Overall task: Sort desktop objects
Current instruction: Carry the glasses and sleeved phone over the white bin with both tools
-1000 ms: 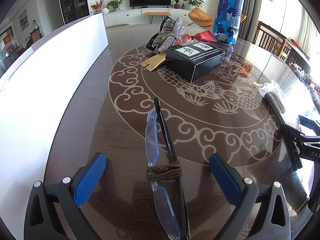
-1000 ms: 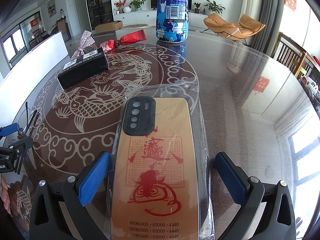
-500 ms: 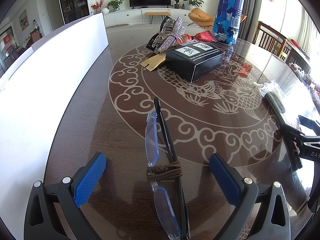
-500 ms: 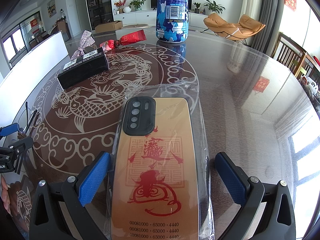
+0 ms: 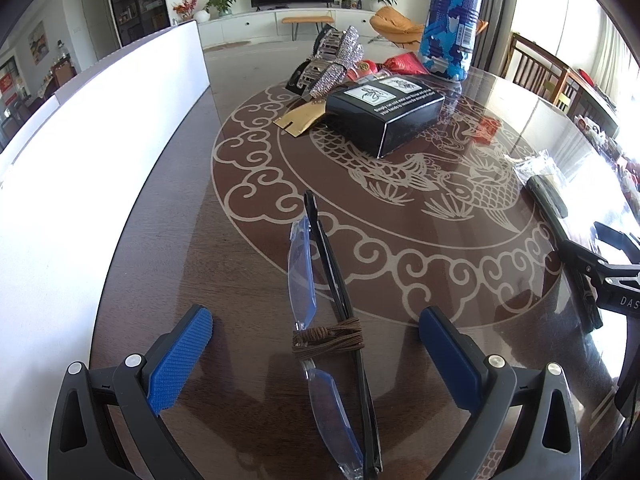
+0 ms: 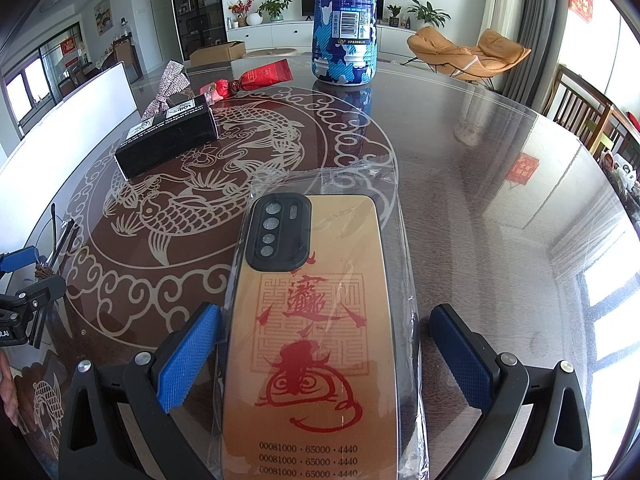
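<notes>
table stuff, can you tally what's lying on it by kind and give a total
glasses: 1
phone case in a clear bag: 1
black box: 1
blue bottle: 1
sparkly bow: 1
red packets: 2, from what shows
gold card: 1
total: 8

— Where does the left gripper (image 5: 316, 350) sit?

— Low in the left wrist view, its two black arms rising from the bottom corners, each tipped with a blue textured pad (image 5: 180, 360). The jaws stand wide apart, gripping nothing.

— And the right gripper (image 6: 326, 350)?

— Same build, same pose in its own view: black arms at the lower corners, blue pads (image 6: 188, 356) spread wide, neither pressing on anything. It also shows at the right edge of the left wrist view.

— Any of the person visible?

— Only a sliver of a hand (image 6: 6, 388) at the lower left edge of the right wrist view.
</notes>
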`<state>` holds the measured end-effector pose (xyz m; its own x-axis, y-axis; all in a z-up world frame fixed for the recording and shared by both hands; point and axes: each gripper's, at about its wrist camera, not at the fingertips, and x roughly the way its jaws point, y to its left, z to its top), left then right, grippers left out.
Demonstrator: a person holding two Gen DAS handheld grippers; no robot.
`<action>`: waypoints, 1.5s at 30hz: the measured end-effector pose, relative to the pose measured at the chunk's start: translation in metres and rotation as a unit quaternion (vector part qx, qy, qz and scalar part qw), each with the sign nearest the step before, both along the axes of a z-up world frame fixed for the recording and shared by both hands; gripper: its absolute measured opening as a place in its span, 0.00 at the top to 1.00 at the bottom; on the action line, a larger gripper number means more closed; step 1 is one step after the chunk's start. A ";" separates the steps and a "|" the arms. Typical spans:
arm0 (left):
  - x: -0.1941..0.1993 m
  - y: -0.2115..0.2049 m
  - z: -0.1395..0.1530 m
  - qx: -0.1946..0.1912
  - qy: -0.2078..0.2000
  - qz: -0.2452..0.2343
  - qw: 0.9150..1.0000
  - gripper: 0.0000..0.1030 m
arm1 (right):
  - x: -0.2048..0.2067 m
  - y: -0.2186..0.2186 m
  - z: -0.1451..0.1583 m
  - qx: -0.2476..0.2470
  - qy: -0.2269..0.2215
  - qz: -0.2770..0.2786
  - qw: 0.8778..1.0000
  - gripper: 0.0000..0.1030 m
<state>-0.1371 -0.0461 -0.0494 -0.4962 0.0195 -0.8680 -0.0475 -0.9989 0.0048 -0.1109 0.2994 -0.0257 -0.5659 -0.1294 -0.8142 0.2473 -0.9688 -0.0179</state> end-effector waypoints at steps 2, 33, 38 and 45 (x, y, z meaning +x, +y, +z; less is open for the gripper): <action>0.001 -0.002 0.003 -0.001 0.004 -0.003 1.000 0.15 | 0.000 0.000 0.000 0.000 0.000 0.000 1.000 0.00; 0.073 -0.039 0.090 0.138 0.102 -0.028 0.985 0.73 | 0.035 -0.033 0.086 -0.001 -0.086 0.144 0.986 0.26; 0.078 -0.070 0.130 0.159 0.132 -0.012 0.978 0.73 | 0.036 -0.067 0.120 -0.025 -0.064 0.175 0.982 0.26; 0.080 -0.174 0.179 0.131 0.169 0.059 0.975 0.73 | 0.023 -0.164 0.165 -0.068 -0.048 0.227 0.970 0.26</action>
